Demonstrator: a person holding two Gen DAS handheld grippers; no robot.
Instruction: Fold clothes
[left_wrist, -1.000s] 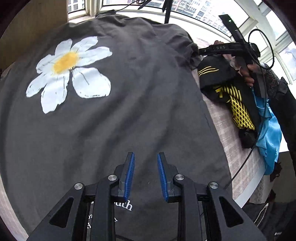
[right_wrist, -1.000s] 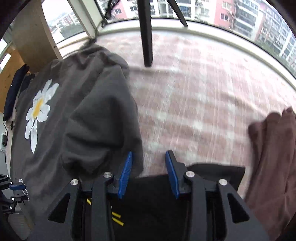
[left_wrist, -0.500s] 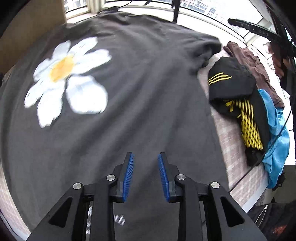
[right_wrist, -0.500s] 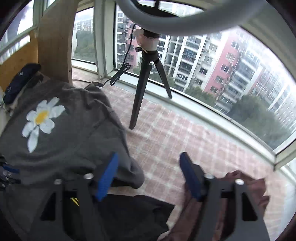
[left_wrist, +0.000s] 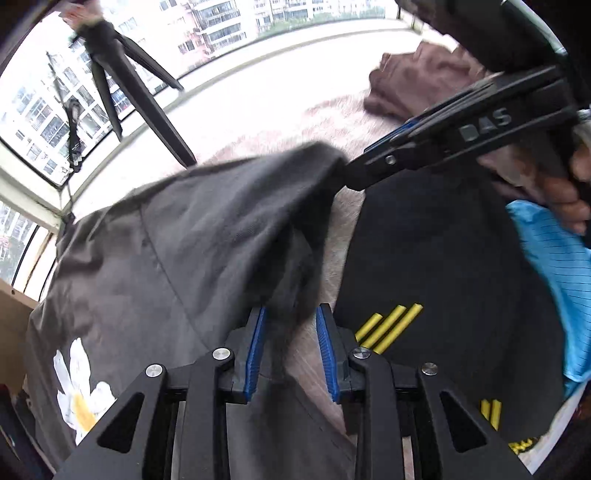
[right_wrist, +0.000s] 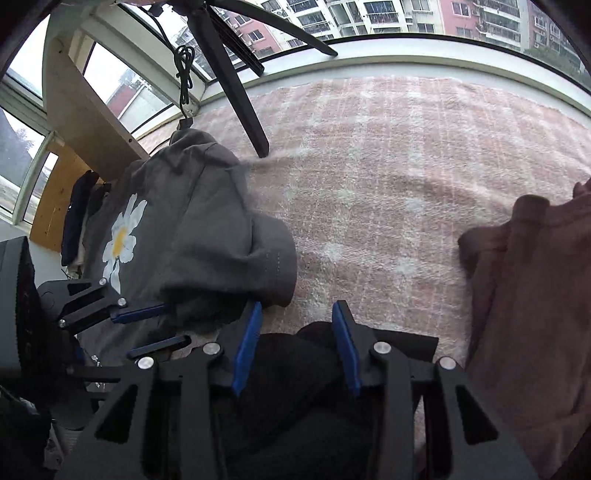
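1. The pink plaid blanket (right_wrist: 388, 192) covers the work surface and fills the right wrist view from about 10 to 3 o'clock.
2. The dark grey T-shirt (left_wrist: 177, 266) with a white daisy print (right_wrist: 123, 232) lies on the blanket. In the left wrist view it spreads from centre out to 8 o'clock. In the right wrist view it sits at 9 to 10 o'clock.
3. A black garment with yellow stripes (left_wrist: 443, 295) lies just beside the T-shirt at 3 to 5 o'clock in the left wrist view, touching a bright blue cloth (left_wrist: 546, 266) at 3 o'clock.
4. A brown garment (right_wrist: 532, 302) is bunched at 3 to 4 o'clock in the right wrist view.
5. A black tripod (right_wrist: 236, 81) stands on the blanket at 11 o'clock, near the shirt's far edge.
6. The shirt's sleeve (right_wrist: 255, 258) is bunched and folded over, its hem close to both tools.
7. The left gripper (left_wrist: 291, 350) has its blue pads spread, with sleeve fabric hanging between them, unpinched.
8. The right gripper (right_wrist: 297, 343) is spread wide too, gripping nothing. Its tips are just beside the sleeve hem.
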